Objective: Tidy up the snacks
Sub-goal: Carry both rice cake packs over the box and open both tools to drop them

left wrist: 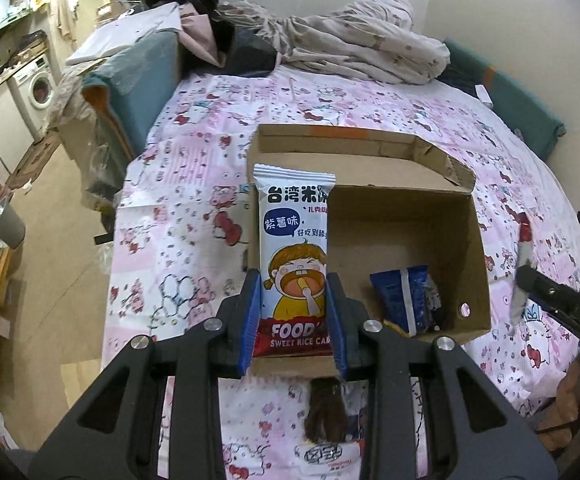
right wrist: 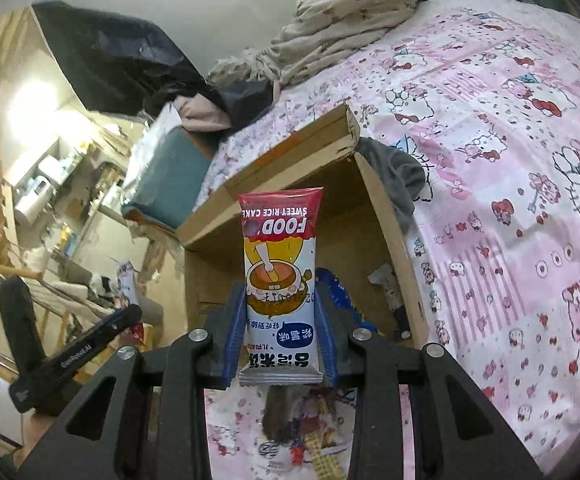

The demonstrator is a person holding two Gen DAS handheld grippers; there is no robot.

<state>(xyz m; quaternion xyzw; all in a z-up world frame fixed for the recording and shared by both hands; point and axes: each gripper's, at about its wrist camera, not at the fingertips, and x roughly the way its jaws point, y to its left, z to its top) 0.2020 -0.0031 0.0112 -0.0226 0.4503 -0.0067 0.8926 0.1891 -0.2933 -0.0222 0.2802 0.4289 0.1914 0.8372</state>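
Note:
My left gripper is shut on a white and red sweet rice cake packet, held upright over the near left edge of an open cardboard box on the bed. A blue snack packet lies inside the box. My right gripper is shut on a second sweet rice cake packet, held upside down in front of the same box. The right gripper's side shows at the right edge of the left wrist view, its packet end sticking up.
The bed has a pink cartoon-print sheet with a crumpled blanket at the far end. More wrappers lie on the sheet below the grippers. A teal cushion and cluttered floor lie to the left.

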